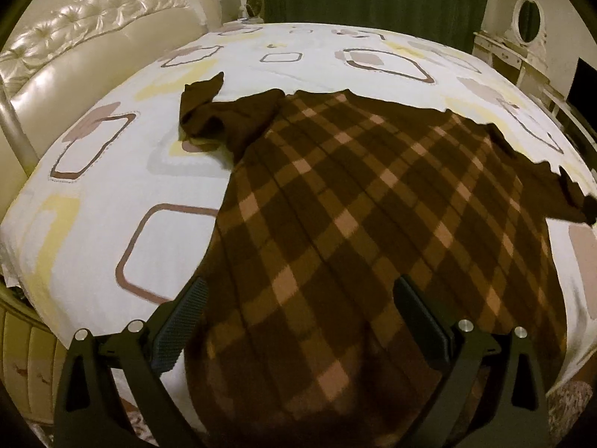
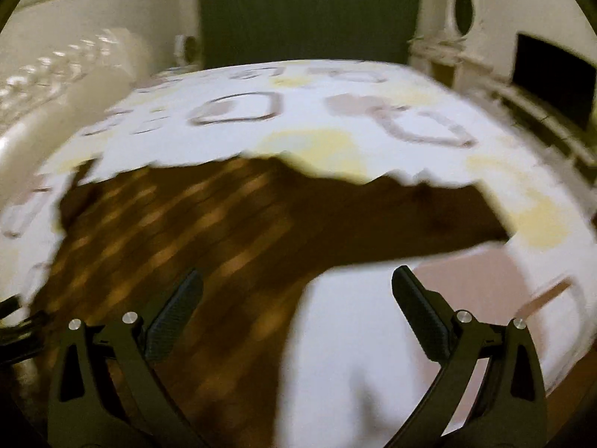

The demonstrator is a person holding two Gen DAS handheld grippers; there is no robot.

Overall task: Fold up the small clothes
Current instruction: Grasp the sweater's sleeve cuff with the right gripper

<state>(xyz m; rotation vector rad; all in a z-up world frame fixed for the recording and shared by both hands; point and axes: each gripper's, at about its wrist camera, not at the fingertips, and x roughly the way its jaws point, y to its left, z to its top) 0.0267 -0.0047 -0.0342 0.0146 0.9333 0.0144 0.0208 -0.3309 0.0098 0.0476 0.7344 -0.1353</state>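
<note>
Nearest, the left claw (image 1: 298, 321) hangs spread wide over the near hem of a brown plaid garment (image 1: 358, 194), grasping nothing. The right claw (image 2: 298, 310) is likewise released, above the garment's right edge. The garment lies spread flat on the bed (image 1: 112, 171), plain dark sleeves reaching left and right. Beyond stands a tufted headboard (image 1: 93, 30).

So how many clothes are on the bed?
1: a brown checked garment lies spread across the bed, between both open grippers. Anything beneath it would be hidden.
</note>
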